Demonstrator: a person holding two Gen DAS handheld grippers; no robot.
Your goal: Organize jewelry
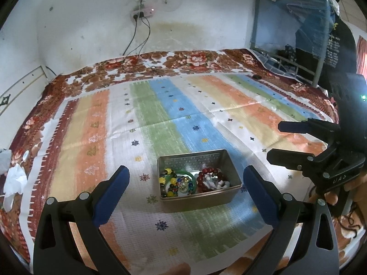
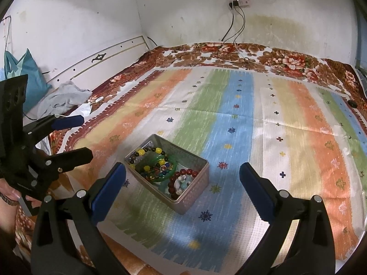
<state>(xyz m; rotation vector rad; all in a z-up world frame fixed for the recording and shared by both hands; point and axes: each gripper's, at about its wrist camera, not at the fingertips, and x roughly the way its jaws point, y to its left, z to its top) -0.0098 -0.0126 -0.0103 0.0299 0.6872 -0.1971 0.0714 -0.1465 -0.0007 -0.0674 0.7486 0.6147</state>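
Observation:
An open metal tin sits on the striped cloth, a little ahead of both grippers. Inside lie a red bead bracelet, a green bangle, a bracelet with yellow beads and some white pieces. My left gripper is open above the cloth, with the tin showing between its blue pads. From the right, the tin sits left of centre, holding the red beads and green bangle. My right gripper is open and empty. Each gripper also shows in the other's view: right gripper, left gripper.
The cloth lies on a floral blanket over a bed against a white wall. Cables hang from a wall socket onto the bed. White tissue, a grey garment and a teal bag lie at the left; a metal rack with clothes stands right.

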